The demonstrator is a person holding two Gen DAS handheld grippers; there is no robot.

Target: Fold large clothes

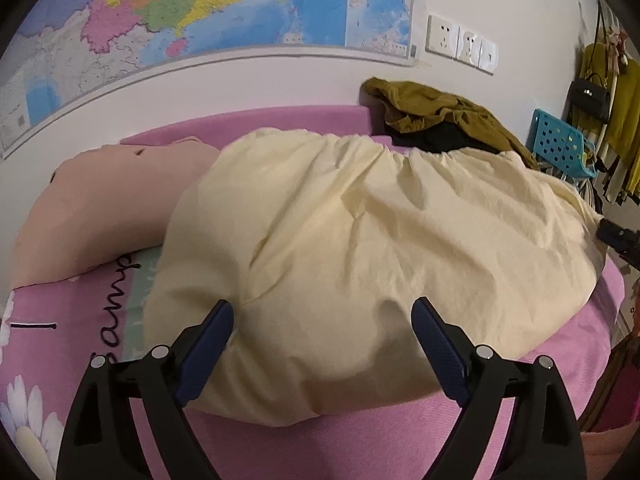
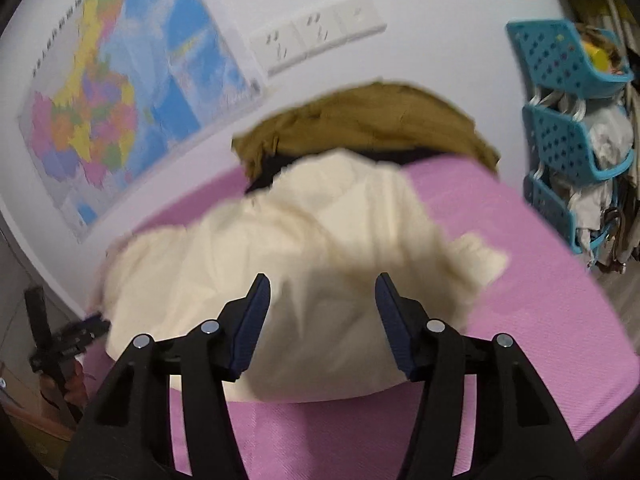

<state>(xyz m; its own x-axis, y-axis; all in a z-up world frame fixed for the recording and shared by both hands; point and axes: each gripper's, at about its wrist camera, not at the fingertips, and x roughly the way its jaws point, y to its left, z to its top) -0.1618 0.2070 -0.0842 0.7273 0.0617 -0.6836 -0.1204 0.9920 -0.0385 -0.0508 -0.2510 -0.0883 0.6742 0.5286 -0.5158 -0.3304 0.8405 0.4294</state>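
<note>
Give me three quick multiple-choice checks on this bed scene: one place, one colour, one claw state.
1. Where does the olive garment lie?
A. beyond the pale yellow garment, by the wall
B. on the floor
C. in the blue basket

2. What colour is the bed cover?
A. green
B. pink
C. grey

3. How does the left claw stand?
A. shut on cloth
B. out of view
C. open over the yellow garment's near edge

Key: 1 A, it sits against the wall behind the yellow cloth; 2 B, pink shows around the garment; 3 C, its fingers stand wide apart.
</note>
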